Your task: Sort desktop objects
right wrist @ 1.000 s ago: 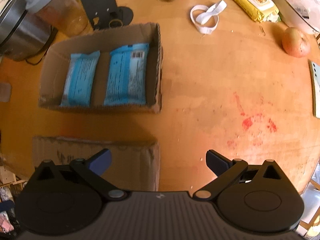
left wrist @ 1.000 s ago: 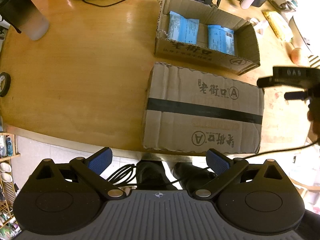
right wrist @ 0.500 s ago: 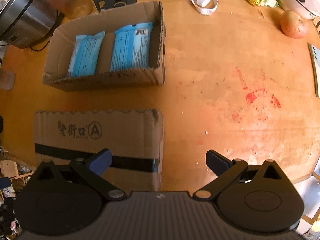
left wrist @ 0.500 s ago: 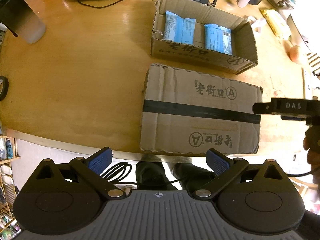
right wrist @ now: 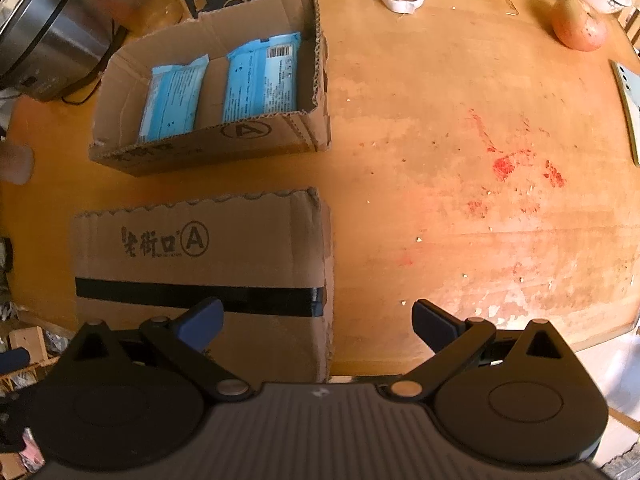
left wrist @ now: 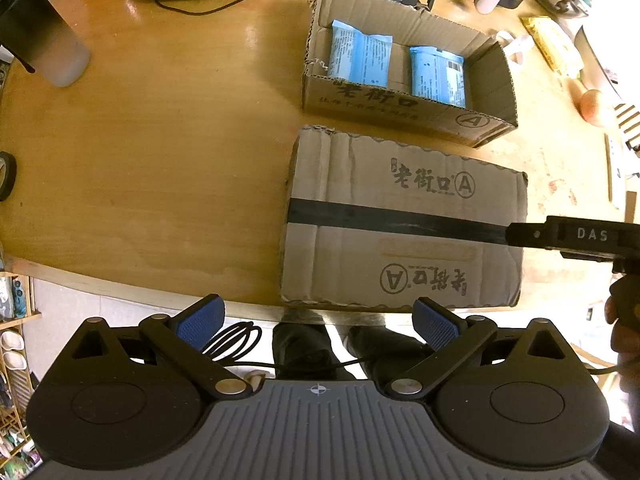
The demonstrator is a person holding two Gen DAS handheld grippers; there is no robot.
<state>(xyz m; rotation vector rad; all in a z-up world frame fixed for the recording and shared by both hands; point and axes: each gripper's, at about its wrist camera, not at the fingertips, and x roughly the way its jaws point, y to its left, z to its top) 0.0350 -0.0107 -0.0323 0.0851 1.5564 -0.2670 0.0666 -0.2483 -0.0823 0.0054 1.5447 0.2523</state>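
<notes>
Two blue packets (right wrist: 216, 90) are seen lying flat, side by side, in the open cardboard box (right wrist: 208, 148). They are judged light, soft and slippery, best pinched at a sealed end. A taped carton (right wrist: 200, 264) sits just nearer on the table (right wrist: 460, 200). The left gripper (left wrist: 316, 322) and right gripper (right wrist: 316, 316) are held empty, jaws apart.

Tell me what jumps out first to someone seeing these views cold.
Two cardboard boxes dominate the wooden table: an open box holding two blue packets side by side, and nearer the table's edge a closed box banded with black tape. Both grippers hang near the closed box, jaws open and empty. A red stain marks the table to the boxes' right.
</notes>
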